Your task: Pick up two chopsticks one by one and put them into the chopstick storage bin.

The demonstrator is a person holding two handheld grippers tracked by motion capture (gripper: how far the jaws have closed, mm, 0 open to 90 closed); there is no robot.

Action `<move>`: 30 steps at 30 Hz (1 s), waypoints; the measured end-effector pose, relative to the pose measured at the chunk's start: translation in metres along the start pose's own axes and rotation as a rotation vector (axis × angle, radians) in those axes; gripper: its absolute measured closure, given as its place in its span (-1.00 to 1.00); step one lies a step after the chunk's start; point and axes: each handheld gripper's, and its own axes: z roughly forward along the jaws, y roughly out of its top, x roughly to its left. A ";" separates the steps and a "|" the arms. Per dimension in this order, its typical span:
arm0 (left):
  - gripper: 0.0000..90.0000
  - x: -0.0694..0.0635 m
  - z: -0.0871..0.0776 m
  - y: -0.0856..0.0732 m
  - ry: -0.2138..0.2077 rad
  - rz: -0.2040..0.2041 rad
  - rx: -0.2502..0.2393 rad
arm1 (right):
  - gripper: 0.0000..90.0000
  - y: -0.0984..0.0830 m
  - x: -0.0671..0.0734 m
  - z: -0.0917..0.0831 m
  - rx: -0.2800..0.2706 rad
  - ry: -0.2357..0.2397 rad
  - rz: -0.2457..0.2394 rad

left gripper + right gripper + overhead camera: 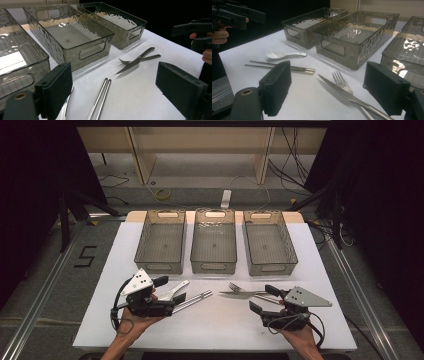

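On the white table [220, 320] lie a white spoon [176, 289], a pair of metal chopsticks [194, 300], and a fork [235, 287] crossed with a knife [240, 294]. My left gripper [170, 290] hovers over the spoon's handle end beside the chopsticks, jaws open and nothing between them. In the left gripper view the chopsticks [101, 98] lie between the jaws and the knife [135, 62] lies farther off. My right gripper [264, 299] stands open at the cutlery handles; the knife [342, 91] and fork [340, 78] lie between its jaws, untouched.
Three grey see-through bins stand side by side at the back of the table: left bin [157, 265], middle bin [213, 266], right bin [272, 267]. Cables and a wooden frame lie on the floor beyond. Dark curtains flank both sides.
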 end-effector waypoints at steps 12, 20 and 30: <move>-0.67 0.000 0.004 0.004 0.016 0.016 0.094 | -0.49 0.000 -0.001 0.001 0.013 0.008 0.002; -0.64 0.004 0.016 0.014 0.027 0.053 0.274 | -0.49 0.000 -0.002 0.002 0.021 0.016 0.012; -0.43 0.010 0.036 0.017 0.009 0.070 0.515 | -0.49 0.000 -0.002 0.003 0.038 0.034 0.017</move>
